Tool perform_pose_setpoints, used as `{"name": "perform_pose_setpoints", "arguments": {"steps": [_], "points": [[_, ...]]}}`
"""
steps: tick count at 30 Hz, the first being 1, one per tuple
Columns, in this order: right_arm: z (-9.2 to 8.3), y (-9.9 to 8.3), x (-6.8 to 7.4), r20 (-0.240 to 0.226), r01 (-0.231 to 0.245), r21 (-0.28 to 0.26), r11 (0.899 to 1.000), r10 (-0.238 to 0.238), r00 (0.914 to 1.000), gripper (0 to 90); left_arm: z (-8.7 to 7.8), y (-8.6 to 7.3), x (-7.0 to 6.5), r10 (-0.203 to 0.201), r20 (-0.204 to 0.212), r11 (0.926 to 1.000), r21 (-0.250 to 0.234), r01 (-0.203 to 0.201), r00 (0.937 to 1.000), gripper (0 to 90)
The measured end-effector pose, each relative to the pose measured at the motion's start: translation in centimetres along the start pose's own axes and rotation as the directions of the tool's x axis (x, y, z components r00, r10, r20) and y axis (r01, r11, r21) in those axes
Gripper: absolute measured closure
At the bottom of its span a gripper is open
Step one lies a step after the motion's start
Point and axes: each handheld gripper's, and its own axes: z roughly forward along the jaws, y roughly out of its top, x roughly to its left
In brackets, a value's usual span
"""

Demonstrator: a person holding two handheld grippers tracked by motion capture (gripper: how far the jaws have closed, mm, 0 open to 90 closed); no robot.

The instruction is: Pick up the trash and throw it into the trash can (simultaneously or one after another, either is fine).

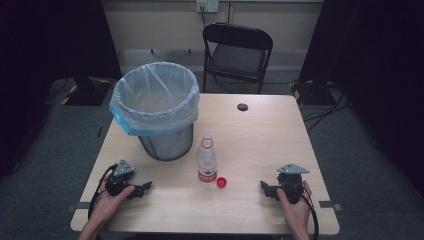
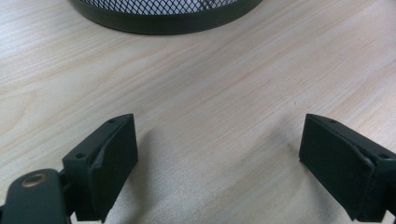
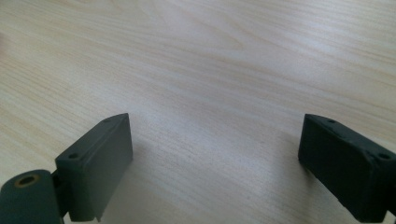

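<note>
Operator: Currently, where does each tool stand, left to right?

Technician: Left gripper (image 1: 142, 188) rests low on the table (image 1: 250, 210) near the front left edge, jaws spread wide with nothing between them. In its own view the jaws frame bare wood, with the mesh base of the waste bin (image 2: 163, 14) ahead. Next comes the bottle (image 1: 206, 162), upright near the table's middle, just right of the waste bin. Its red cap (image 1: 221, 182) lies on the wood just beside the bottle's foot, to the right. Right gripper (image 1: 265, 189) rests near the front right edge, jaws likewise spread and empty.

Operator: How should the approach be made?

Technician: Judging by the layout, the work is to take the bottle, and perhaps the cap. Bring one gripper in level, jaws either side of the body, and close gently: thin plastic likely gives under pressure. Keep it upright, since the neck is open. The cap is low and small; close on it squarely.

Operator: Describe the bottle.

Technician: Clear plastic, uncapped, with a red-and-white label band near the bottom. Whether any liquid remains inside cannot be told.
</note>
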Motion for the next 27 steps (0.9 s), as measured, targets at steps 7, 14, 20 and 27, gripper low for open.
{"name": "perform_pose_setpoints", "arguments": {"steps": [7, 14, 20, 27], "points": [[0.0, 0.0, 0.0, 0.000, -0.002, 0.000, 1.000, 0.002, 1.0000, 9.1, -0.1, 0.0, 0.0, 0.009, 0.008, 1.0000, 0.001, -0.009, 0.9999, 13.1], [0.0, 0.0, 0.0, 0.001, -0.001, 0.000, 1.000, 0.001, 1.0000, 9.1, -0.6, 0.3, -0.1, 0.004, 0.028, 0.9987, 0.050, -0.006, 0.9996, 15.7], [0.0, 0.0, 0.0, 0.001, -0.001, 0.000, 1.000, 0.001, 1.0000, 9.1, -1.4, 0.6, -0.3, -0.032, 0.073, 0.9994, -0.011, 0.033, 0.9968, 18.1], [0.0, 0.0, 0.0, 0.001, -0.001, 0.000, 1.000, 0.001, 1.0000, 9.1, -1.9, 0.8, -1.1, -0.046, 0.108, 0.9948, -0.085, 0.055, 0.9931, 19.4]]}}
